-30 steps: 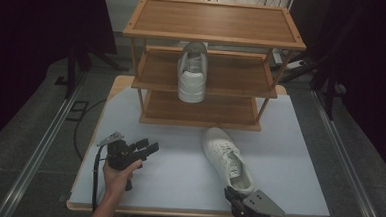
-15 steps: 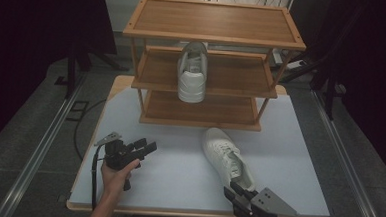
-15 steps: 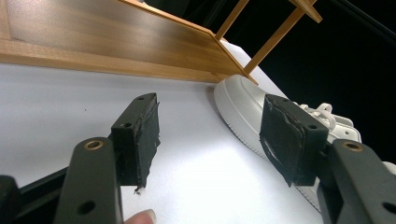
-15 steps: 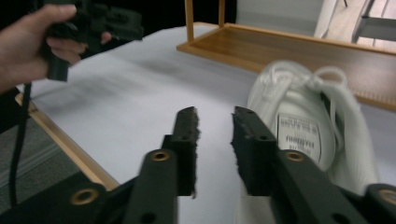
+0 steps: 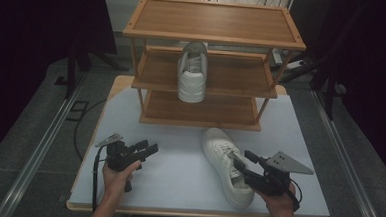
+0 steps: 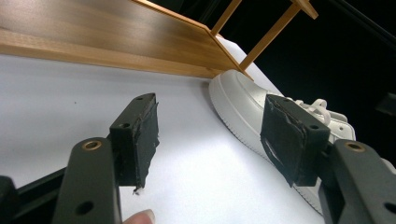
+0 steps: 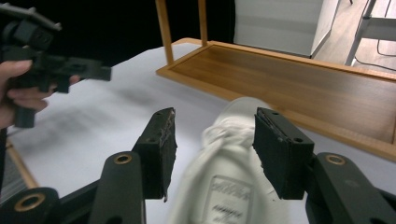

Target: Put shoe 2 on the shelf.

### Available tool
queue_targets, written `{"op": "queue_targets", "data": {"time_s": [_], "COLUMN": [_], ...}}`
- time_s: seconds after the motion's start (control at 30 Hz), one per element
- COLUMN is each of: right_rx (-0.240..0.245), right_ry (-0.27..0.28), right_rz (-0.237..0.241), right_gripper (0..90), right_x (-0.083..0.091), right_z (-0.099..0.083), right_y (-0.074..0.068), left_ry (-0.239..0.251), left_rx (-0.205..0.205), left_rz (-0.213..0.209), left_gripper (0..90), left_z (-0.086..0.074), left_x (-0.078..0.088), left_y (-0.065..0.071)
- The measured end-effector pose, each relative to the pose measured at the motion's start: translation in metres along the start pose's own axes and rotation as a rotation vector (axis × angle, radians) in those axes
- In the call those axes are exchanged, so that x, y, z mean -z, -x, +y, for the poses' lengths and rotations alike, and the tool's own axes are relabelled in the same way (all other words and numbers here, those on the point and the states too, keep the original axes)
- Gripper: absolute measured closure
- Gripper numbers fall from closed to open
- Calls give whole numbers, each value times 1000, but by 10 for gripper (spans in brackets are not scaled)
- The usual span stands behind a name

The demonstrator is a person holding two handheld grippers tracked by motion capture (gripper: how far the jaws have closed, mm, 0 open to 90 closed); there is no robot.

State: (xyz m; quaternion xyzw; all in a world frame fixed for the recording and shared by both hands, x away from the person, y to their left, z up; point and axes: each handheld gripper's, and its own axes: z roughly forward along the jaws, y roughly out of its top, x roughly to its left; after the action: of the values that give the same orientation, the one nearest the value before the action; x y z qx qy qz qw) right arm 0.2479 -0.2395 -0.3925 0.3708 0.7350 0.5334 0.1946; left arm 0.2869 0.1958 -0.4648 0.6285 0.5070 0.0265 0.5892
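A white sneaker (image 5: 225, 165) lies on the white table, toe toward the wooden shoe rack (image 5: 212, 37). A second white sneaker (image 5: 192, 73) stands on the rack's middle shelf, heel toward me. My right gripper (image 5: 244, 161) hovers over the near sneaker's heel end. Its jaws have just been opening and now stand wide on either side of the tongue (image 7: 224, 186), pads clear of it. My left gripper (image 5: 148, 148) is open and holds nothing at the table's front left. In the left gripper view the near sneaker (image 6: 243, 100) shows between and beyond that gripper's jaws.
The rack's bottom shelf (image 7: 289, 84) is bare and lies just past the near sneaker. The table's front edge (image 5: 175, 210) is close under both hands. Bare table surface (image 5: 178, 168) lies between the two grippers. Dark floor and rails surround the table.
My right gripper rose from the table's front edge and moved forward over the sneaker's heel, and its jaws went from nearly shut to wide open. The left hand kept still.
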Motion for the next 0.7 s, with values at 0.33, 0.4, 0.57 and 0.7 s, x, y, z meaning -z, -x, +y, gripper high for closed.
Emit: {"op": "queue_targets", "data": {"time_s": [0.33, 0.4, 0.57, 0.7], "right_rx": [-59, -70, -40, -42], "right_ry": [-78, -95, -164, -212], "right_rz": [-34, -25, -32, -57], "right_gripper": [475, 475, 476, 496], "right_x": [-15, -18, -31, -42], "right_z": [-12, -17, -25, -29], "right_y": [30, 33, 31, 33], "left_ry": [-2, -6, -11, -3], "left_rx": [8, 8, 4, 13], "left_rz": [-8, -6, -9, 17], "left_gripper": [365, 365, 365, 370], "left_z": [-1, -2, -2, -3], "left_x": [0, -1, -2, -2], "left_y": [1, 1, 2, 1]}}
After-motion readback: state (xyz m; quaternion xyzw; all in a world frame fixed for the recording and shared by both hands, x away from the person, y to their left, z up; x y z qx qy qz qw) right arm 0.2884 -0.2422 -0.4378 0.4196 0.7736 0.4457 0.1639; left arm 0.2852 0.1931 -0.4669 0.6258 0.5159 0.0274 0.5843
